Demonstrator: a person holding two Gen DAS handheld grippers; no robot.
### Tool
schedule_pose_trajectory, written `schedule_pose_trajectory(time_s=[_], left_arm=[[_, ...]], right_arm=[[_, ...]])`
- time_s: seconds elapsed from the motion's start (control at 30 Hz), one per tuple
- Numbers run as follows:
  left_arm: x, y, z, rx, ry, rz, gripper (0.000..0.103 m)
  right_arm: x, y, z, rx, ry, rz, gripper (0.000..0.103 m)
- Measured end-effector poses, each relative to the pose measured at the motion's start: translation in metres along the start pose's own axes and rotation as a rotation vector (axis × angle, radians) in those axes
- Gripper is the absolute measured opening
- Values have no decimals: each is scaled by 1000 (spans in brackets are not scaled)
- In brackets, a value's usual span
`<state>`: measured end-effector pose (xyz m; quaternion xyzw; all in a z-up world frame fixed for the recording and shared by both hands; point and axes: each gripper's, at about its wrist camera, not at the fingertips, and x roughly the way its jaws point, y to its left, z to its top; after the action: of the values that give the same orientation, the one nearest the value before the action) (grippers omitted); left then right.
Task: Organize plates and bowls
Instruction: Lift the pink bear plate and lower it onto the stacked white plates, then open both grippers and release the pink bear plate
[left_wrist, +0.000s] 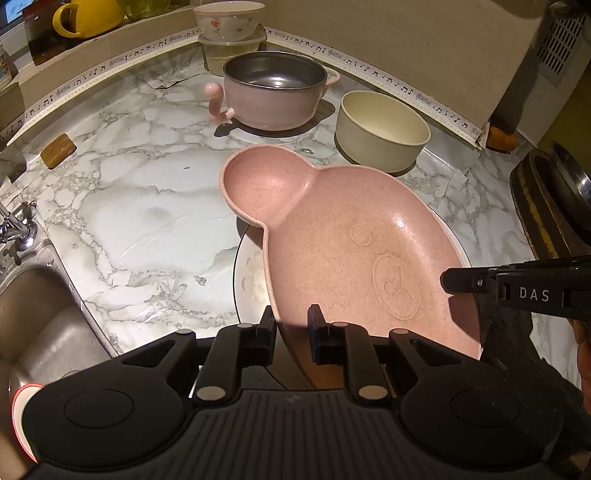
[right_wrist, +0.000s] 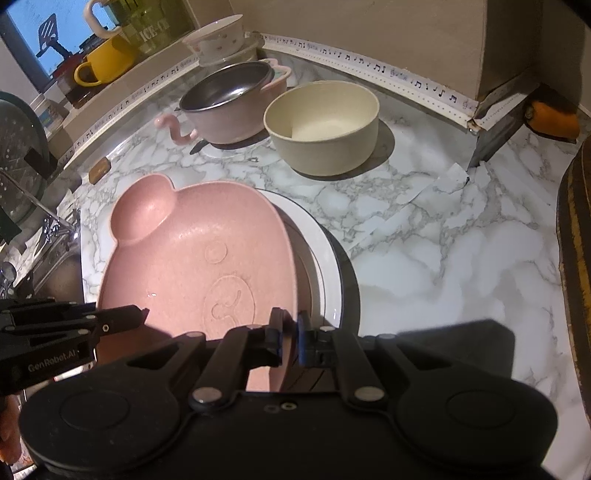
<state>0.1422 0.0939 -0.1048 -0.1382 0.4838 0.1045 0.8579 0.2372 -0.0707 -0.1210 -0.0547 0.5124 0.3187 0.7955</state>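
A pink bear-shaped plate (left_wrist: 351, 236) lies tilted on a white round plate (left_wrist: 249, 273) on the marble counter. My left gripper (left_wrist: 291, 325) straddles the pink plate's near rim, jaws narrowly apart around it. In the right wrist view my right gripper (right_wrist: 290, 328) is shut on the pink plate's (right_wrist: 195, 251) right rim, over the white plate (right_wrist: 317, 251). A cream bowl (left_wrist: 380, 129) (right_wrist: 325, 125) and a pink steel-lined bowl (left_wrist: 273, 88) (right_wrist: 229, 103) with a curly handle stand behind.
A sink (left_wrist: 33, 317) with a tap lies at the left. A floral bowl on a lidded container (left_wrist: 229, 33) stands at the back, a yellow mug (left_wrist: 85, 16) on the ledge. A dark wooden board (left_wrist: 539, 206) with a metal dish is at the right.
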Motion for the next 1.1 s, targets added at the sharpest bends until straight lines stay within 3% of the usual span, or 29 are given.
schedule_pose_trajectory(time_s=[0.17, 0.37, 0.83, 0.93, 1.07, 1.1], left_arm=[[0, -2, -1, 11, -1, 7, 16], [-1, -4, -2, 22, 0, 39, 17], [-3, 1, -4, -3, 18, 26, 19], [-7, 0, -4, 6, 1, 27, 30], [-17, 0, -4, 7, -51, 37, 64], [-20, -1, -4, 10, -64, 37, 65]], right_arm=[[1, 0, 0, -7, -3, -2, 10], [0, 0, 0, -6, -8, -12, 17], [-8, 2, 0, -9, -19, 13, 24], [-9, 4, -1, -19, -25, 15, 25], [-13, 7, -2, -33, -30, 22, 29], [-14, 8, -2, -36, -31, 25, 29]])
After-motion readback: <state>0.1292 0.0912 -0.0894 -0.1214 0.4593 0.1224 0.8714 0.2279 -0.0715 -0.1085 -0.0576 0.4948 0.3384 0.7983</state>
